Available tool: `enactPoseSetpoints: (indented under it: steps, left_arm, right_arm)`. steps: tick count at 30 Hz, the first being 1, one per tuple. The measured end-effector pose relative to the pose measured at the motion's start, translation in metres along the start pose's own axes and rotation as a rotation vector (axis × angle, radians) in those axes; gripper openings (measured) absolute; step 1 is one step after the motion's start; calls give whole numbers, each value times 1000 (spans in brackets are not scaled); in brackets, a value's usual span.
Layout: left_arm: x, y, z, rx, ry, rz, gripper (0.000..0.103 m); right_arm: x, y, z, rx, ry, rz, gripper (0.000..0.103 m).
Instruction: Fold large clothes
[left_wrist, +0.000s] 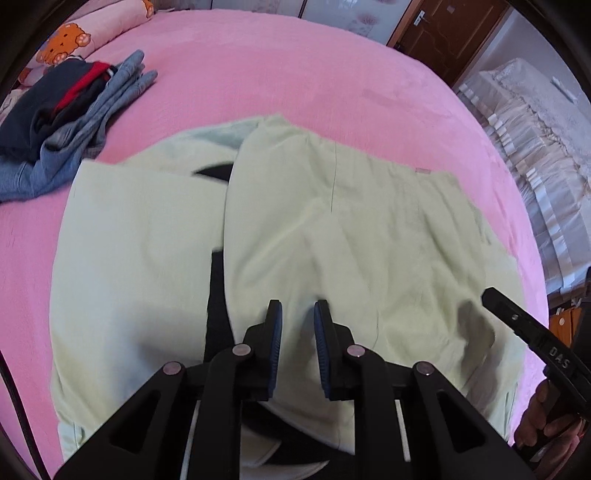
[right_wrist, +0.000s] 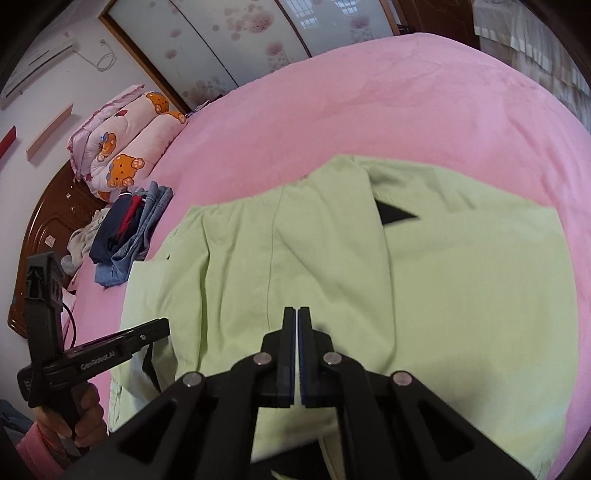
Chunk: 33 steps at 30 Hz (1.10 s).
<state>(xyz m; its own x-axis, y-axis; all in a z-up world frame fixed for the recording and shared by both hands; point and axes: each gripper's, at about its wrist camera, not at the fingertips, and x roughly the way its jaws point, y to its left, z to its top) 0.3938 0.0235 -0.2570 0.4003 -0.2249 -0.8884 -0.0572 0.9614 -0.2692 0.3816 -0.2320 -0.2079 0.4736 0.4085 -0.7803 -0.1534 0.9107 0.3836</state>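
A large light-green garment (left_wrist: 351, 229) (right_wrist: 332, 258) with black patches lies spread on the pink bed (left_wrist: 295, 74) (right_wrist: 406, 103), one side folded over the middle. My left gripper (left_wrist: 298, 314) hangs just above its near part. The blue pads stand a narrow gap apart, and only flat cloth shows behind that gap. My right gripper (right_wrist: 297, 317) is over the garment's near edge, pads pressed together, nothing seen between them. In the left wrist view the right gripper (left_wrist: 493, 295) enters from the right. In the right wrist view the left gripper (right_wrist: 160, 328) comes in from the left.
A pile of navy, red and denim clothes (left_wrist: 74, 122) (right_wrist: 129, 236) sits on the bed beyond the garment. A bear-print quilt (right_wrist: 122, 147) lies by the wooden headboard (right_wrist: 44, 236). A lace-covered piece of furniture (left_wrist: 535, 147) stands beside the bed. A hand (right_wrist: 85, 417) holds the left gripper.
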Motion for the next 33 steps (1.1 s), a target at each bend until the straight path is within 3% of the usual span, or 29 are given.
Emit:
enactPoseSetpoints:
  steps: [10,21,27,33]
  left_arm:
    - [44,-19,92,50,-68,55,16]
    - [85,-6,125,2,-105,53,12]
    - [90,-8,128,45,-122,100,8]
    - [84,-14,127,95,-135,147,8]
  right_arm:
    - [71,9,73,-79,-20,-29,0]
    - [116,-27,101,71,-53,-35,0]
    - [112,-43,100,126,-69,-20,0]
    - [98,-51,102,128,-95,-66,0]
